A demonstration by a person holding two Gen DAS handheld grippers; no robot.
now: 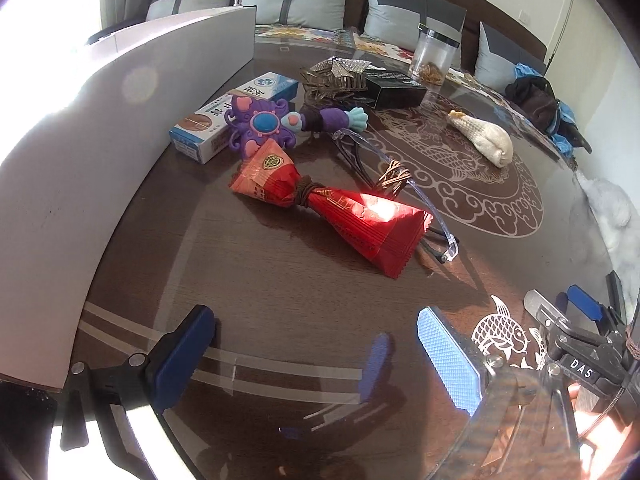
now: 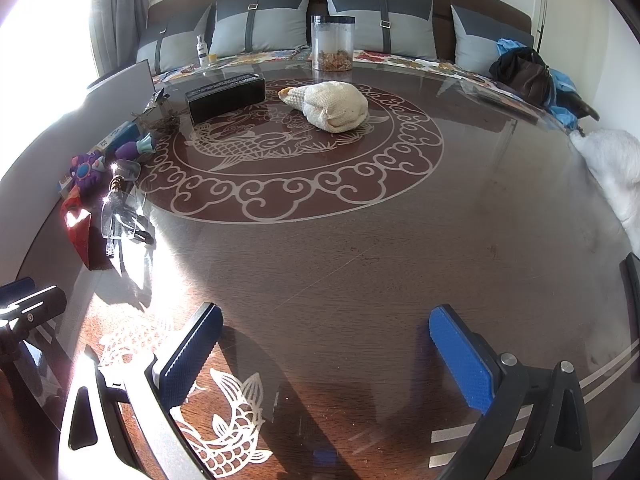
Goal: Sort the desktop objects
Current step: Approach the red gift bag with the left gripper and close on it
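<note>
- Left hand-held gripper (image 1: 316,356): jaws wide apart, empty; the red packet (image 1: 332,204) lies straight ahead, long axis slanting across its line.
- Right hand-held gripper (image 2: 326,356): equally wide, empty, farther off; packet toward the table's (image 2: 360,264) left edge.

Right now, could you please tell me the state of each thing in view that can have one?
Left gripper: open, empty.
Right gripper: open, empty.
Clear jar: upright, lid on, partly filled.
Black box: closed, lying flat.
Red packets: tied together, lying flat.
Clear glasses: lying partly under the packets.
Cream cloth bundle: rolled, on its side.
</note>
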